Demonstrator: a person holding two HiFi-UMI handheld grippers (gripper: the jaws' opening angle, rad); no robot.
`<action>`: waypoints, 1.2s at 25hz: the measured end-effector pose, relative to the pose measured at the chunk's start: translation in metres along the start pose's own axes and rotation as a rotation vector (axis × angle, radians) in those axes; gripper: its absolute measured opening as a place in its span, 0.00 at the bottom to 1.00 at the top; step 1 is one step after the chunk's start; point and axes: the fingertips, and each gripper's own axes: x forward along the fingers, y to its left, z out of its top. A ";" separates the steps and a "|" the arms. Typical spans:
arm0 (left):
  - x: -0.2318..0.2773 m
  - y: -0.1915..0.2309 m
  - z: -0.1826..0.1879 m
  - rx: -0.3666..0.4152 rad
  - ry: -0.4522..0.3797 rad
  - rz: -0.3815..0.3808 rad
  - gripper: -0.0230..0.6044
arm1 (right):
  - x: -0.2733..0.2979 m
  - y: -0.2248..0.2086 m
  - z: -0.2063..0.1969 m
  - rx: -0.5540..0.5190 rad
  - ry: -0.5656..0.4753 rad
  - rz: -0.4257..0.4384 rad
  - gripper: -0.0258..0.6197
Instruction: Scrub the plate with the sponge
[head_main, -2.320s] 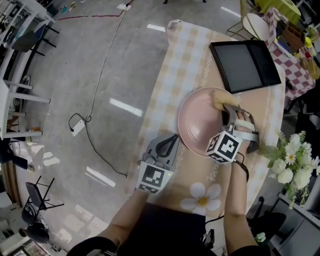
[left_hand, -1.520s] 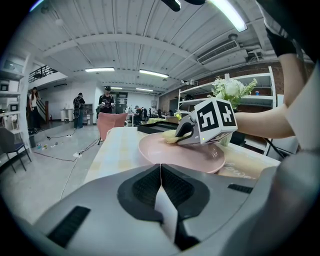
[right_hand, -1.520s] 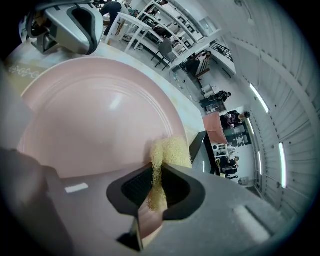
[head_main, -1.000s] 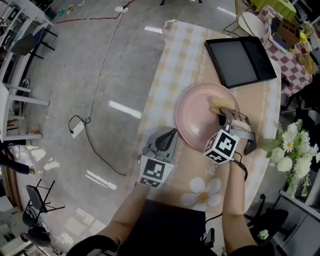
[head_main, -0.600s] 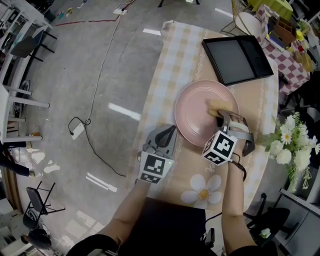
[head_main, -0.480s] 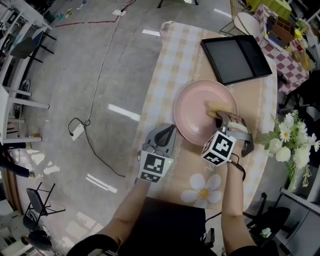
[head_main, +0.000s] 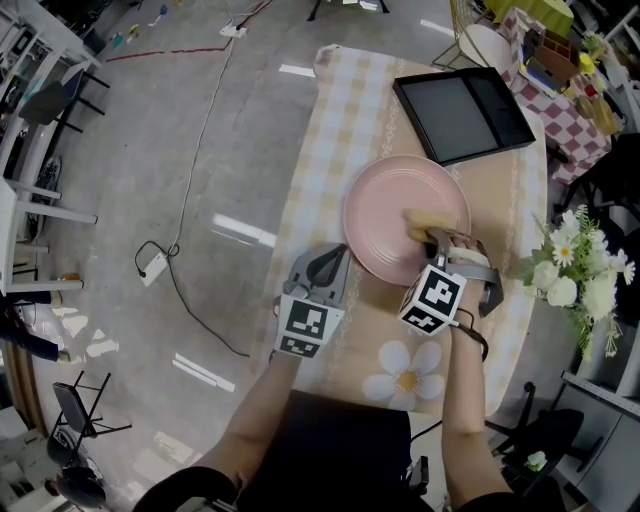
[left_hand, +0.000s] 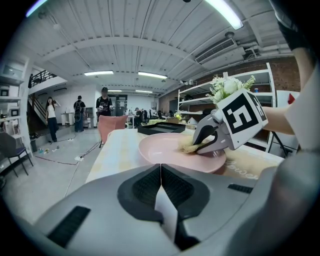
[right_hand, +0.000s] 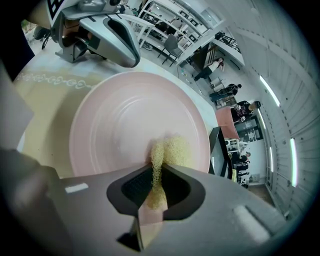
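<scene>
Right gripper view: sponge (right_hand: 170, 149) lengthwise in right gripper (right_hand: 157, 169), tip on plate (right_hand: 112, 117).

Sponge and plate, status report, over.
Right tool shut on sponge, sponge on pink plate. Left tool shut, empty, by plate's rim. No obstruction seen.

Two grippers are held out in front of the body, one in each hand. The left gripper (head_main: 335, 258) is held on the near left side, and its jaws are pressed flat together with nothing between them. The right gripper (head_main: 433, 238) is held a bit farther out on the right, with its tip pointed down. Its jaws are closed tight on a yellow sponge (right_hand: 170, 149), which is squeezed thin between them. The left forearm (head_main: 255, 420) and the right forearm (head_main: 462, 400) are bare and stretched forward.
</scene>
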 end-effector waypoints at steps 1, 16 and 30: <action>0.000 0.000 0.000 0.001 0.000 0.000 0.06 | -0.001 0.002 0.000 0.002 0.002 0.006 0.11; 0.000 0.001 0.000 0.003 -0.005 0.002 0.06 | -0.016 0.023 -0.002 -0.031 0.022 0.083 0.11; 0.001 0.000 -0.001 0.005 -0.003 -0.010 0.06 | -0.039 0.040 0.001 -0.147 0.054 0.220 0.11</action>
